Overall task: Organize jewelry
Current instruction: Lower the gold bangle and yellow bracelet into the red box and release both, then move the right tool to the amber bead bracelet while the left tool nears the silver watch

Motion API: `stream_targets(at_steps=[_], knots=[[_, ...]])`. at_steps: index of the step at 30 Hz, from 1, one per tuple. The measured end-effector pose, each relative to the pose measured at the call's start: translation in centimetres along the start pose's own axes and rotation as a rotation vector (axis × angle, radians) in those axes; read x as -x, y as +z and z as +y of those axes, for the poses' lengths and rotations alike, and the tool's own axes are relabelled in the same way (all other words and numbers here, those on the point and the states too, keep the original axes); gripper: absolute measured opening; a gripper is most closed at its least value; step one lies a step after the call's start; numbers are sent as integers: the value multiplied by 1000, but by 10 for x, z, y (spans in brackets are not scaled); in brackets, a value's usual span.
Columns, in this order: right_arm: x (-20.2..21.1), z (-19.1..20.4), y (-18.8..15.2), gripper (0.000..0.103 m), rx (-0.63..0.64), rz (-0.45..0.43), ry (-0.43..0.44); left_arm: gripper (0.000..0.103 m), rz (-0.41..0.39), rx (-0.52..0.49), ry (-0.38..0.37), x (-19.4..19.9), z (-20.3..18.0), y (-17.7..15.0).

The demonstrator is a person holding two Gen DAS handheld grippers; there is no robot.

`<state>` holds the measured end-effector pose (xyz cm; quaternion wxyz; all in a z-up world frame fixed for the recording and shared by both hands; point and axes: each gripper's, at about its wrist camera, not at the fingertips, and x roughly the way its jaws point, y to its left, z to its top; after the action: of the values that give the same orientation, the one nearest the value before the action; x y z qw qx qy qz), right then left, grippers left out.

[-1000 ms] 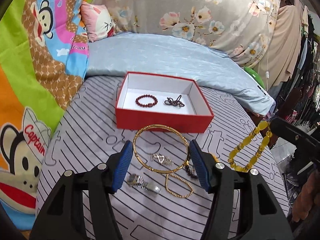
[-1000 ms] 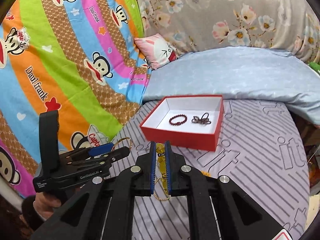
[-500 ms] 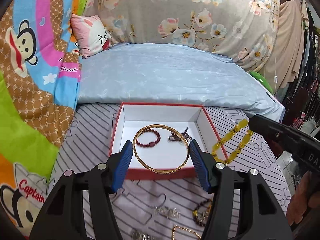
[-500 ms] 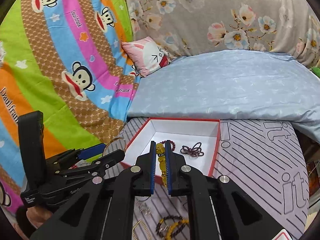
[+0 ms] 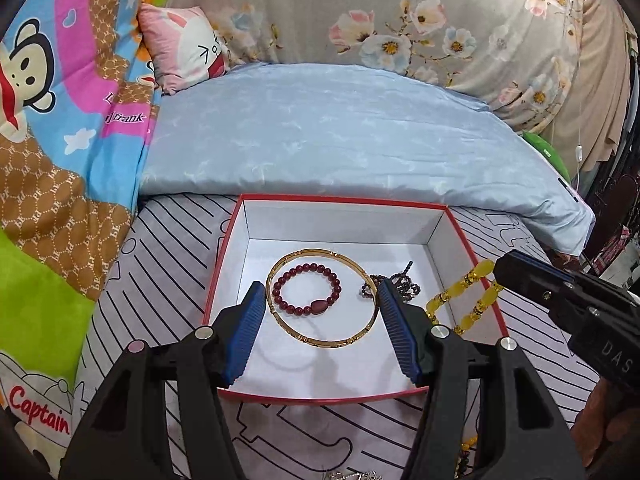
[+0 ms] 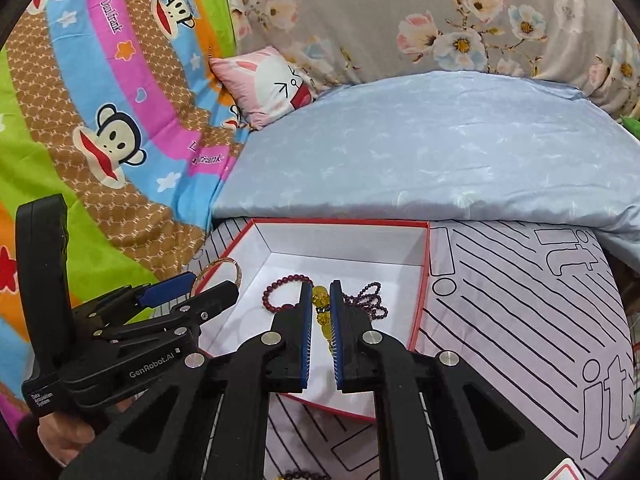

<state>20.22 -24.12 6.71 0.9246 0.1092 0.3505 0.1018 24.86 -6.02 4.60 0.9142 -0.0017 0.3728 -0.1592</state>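
Observation:
A red box [image 5: 328,398] with a white inside lies on the striped bed cover. In it are a dark red bead bracelet [image 5: 307,295] and a dark purple bead bracelet [image 5: 404,287]. My left gripper [image 5: 322,310] is shut on a gold bangle [image 5: 320,338] and holds it over the box. My right gripper [image 6: 321,312] is shut on a yellow bead bracelet [image 6: 322,312], which hangs over the box's right side [image 5: 472,292]. The red box also shows in the right wrist view [image 6: 420,320], with the bangle [image 6: 218,268] at its left.
A light blue pillow [image 5: 332,132] lies behind the box. A pink cushion [image 5: 184,52] sits at the back left. A colourful monkey blanket [image 5: 52,160] is on the left. More beads [image 5: 466,452] lie near the front edge.
Both grippers have moved forward and down over the box, carrying the gold bangle and the yellow bracelet. The loose jewelry on the cover has dropped out of sight below.

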Motion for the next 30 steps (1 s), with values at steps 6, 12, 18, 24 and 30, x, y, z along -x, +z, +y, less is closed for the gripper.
stream_targets(at_steps=[6, 12, 18, 24, 30], knots=[[-5, -3, -4, 20, -16, -10, -7, 64, 24, 28, 34, -14, 6, -3], [-5, 2, -8, 23, 3, -5, -8, 64, 32, 19, 46, -17, 6, -7], [-2, 5, -15, 24, 6, -1, -10, 64, 25, 11, 46, -11, 4, -8], [4, 11, -17, 27, 9, -5, -15, 64, 13, 11, 47, 0, 2, -9], [19, 20, -24, 29, 21, -18, -38, 64, -3, 8, 54, 18, 0, -12]])
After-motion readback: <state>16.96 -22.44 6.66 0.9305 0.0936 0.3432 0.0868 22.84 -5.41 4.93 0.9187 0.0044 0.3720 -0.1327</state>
